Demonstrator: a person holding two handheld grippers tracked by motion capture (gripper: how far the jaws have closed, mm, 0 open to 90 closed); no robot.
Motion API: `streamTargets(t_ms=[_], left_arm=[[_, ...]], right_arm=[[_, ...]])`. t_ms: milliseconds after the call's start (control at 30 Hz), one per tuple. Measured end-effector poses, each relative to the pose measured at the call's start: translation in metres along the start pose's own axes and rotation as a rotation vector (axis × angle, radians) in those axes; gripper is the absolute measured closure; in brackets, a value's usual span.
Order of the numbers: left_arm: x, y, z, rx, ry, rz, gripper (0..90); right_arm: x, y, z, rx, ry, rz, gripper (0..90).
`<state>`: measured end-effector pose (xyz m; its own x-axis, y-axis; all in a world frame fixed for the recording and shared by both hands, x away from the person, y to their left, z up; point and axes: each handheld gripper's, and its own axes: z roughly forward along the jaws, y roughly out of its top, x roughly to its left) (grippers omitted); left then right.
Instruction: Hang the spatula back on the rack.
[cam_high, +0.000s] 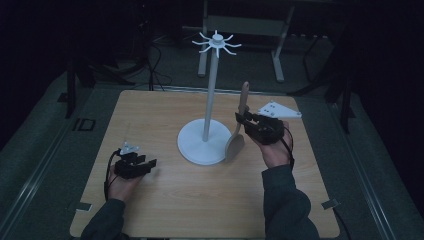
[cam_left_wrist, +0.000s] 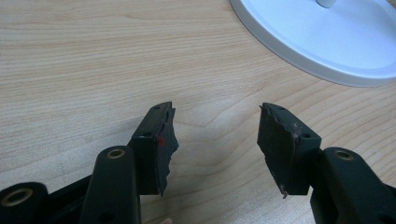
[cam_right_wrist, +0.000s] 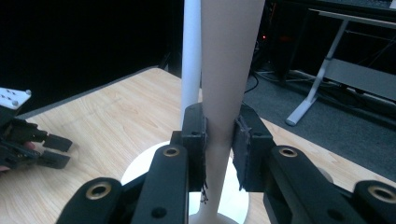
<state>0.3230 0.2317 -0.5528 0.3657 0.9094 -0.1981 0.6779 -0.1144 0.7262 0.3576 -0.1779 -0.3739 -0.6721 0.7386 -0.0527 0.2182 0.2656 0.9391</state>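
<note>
Wooden spoon (cam_high: 239, 125), smooth and pale, sits clamped upright in the right gripper (cam_high: 243, 120), just at 3 o'clock of the white stand (cam_high: 205, 142) with its round base. Left gripper (cam_high: 145, 162) at 8 o'clock rests spread wide over the woodgrain table (cam_high: 200, 200), gripping nothing.

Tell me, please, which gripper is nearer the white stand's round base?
Right. The right gripper, shut on the wooden spoon, sits beside the round white base; the left gripper rests open farther away.
</note>
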Motion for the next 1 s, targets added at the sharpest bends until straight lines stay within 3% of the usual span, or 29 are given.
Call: streamTargets(t_ms=[367,1000], left_arm=[[0.0,0.0,0.0,-0.002,0.0,-0.001,46.1],[0.0,0.0,0.0,-0.003,-0.004,-0.003,46.1]], right_arm=[[-0.001,0.01,0.0,-0.026,0.015,0.021,75.8],[0.002,0.029,0.004,-0.049,0.024,0.016,75.8]])
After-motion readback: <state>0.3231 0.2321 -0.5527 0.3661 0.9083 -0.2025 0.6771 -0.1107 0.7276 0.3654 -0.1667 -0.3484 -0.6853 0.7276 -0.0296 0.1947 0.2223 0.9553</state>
